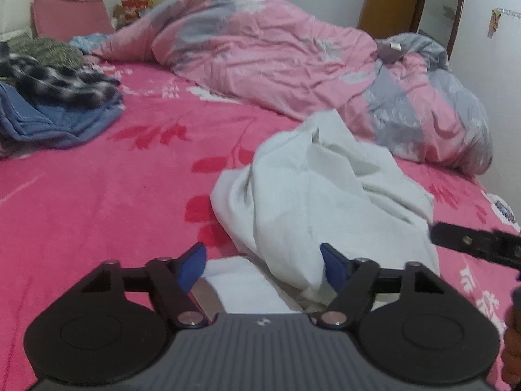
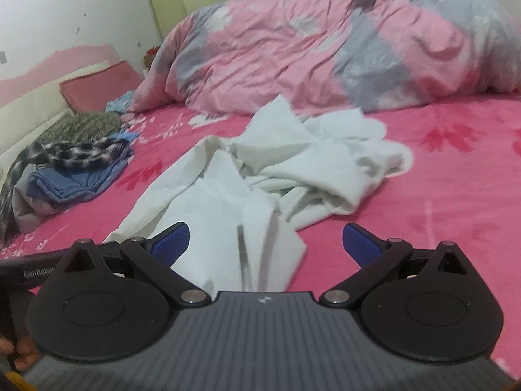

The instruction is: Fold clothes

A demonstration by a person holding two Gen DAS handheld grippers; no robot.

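— Where was the crumpled white cotton garment (image 2: 293, 169)?
— On the pink floral bed (image 2: 456, 195), before the heaped pink-and-grey quilt (image 2: 325, 49).
— The fingers?
— Left gripper (image 1: 263, 268) and right gripper (image 2: 265, 244) both apart, gripping nothing; folded blue clothes (image 1: 49, 120) lay aside.

The white garment (image 2: 260, 176) blurs near the camera; the checked cloth (image 1: 62, 81) smears; edges crop the quilt (image 2: 342, 49).

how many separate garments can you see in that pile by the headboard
3 at least: a folded blue knit garment at the bottom, a black-and-white checked shirt draped over it, and a green-speckled knit garment behind them, nearer the headboard. More may lie hidden underneath.
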